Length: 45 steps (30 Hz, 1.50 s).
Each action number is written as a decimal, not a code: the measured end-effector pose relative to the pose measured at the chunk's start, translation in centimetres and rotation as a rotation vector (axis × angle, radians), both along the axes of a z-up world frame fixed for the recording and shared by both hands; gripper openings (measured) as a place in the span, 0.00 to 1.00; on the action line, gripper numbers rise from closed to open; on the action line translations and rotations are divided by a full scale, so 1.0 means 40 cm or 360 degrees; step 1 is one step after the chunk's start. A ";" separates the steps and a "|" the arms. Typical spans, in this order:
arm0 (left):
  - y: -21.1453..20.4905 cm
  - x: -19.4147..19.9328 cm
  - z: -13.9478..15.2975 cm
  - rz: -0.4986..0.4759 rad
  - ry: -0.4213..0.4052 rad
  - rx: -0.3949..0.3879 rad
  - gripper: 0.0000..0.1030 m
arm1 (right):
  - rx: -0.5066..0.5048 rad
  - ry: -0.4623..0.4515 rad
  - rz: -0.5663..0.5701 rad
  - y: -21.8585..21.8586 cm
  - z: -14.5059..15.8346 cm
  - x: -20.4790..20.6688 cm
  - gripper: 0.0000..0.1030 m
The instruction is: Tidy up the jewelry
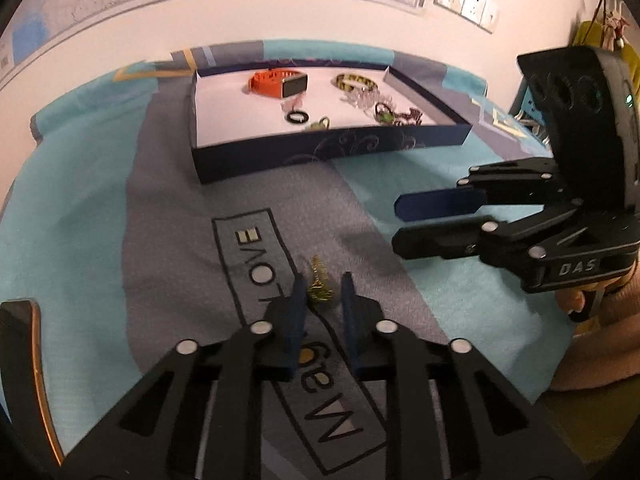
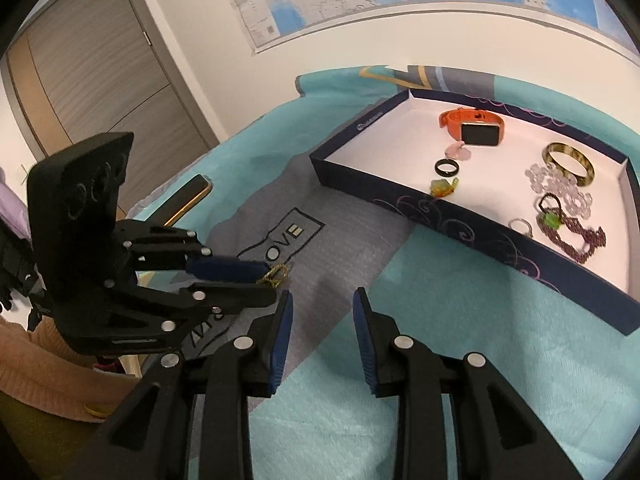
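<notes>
While your left gripper (image 1: 323,292) pointed down at the cloth (image 1: 80,240), its blue pads were pinching a small gold chain (image 1: 319,286) that lay on the grey band with the printed letters. From the right wrist view the chain (image 2: 274,274) showed at the tips of those fingers, still touching the cloth. Your right gripper (image 2: 322,304) hung just beside it, jaws spread with nothing between them, over the seam of grey and turquoise. Beyond both, the dark blue box (image 2: 440,216) sat on the cloth near the wall, well apart from the chain. Inside it lay an orange watch (image 2: 472,126), a black ring (image 2: 446,168), a gold bangle (image 2: 570,162), clear beads (image 2: 560,190) and a purple necklace (image 2: 576,232).
</notes>
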<state>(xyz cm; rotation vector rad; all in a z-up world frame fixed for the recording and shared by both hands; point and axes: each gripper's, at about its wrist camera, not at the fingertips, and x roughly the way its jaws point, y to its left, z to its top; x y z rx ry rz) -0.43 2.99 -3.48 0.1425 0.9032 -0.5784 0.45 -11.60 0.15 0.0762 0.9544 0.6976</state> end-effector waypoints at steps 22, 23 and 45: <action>-0.099 -0.005 -0.001 -0.0196 -0.0040 0.0002 0.16 | 0.0189 0.0158 0.0057 -0.016 -0.037 0.036 0.07; -0.096 -0.008 0.000 -0.0197 -0.0037 -0.0001 0.18 | 0.0187 0.0160 0.0058 -0.017 -0.037 0.035 0.04; -0.152 0.097 0.060 -0.0260 -0.0059 -0.0206 0.09 | 0.0292 0.0002 -0.0134 -0.140 0.054 0.073 0.01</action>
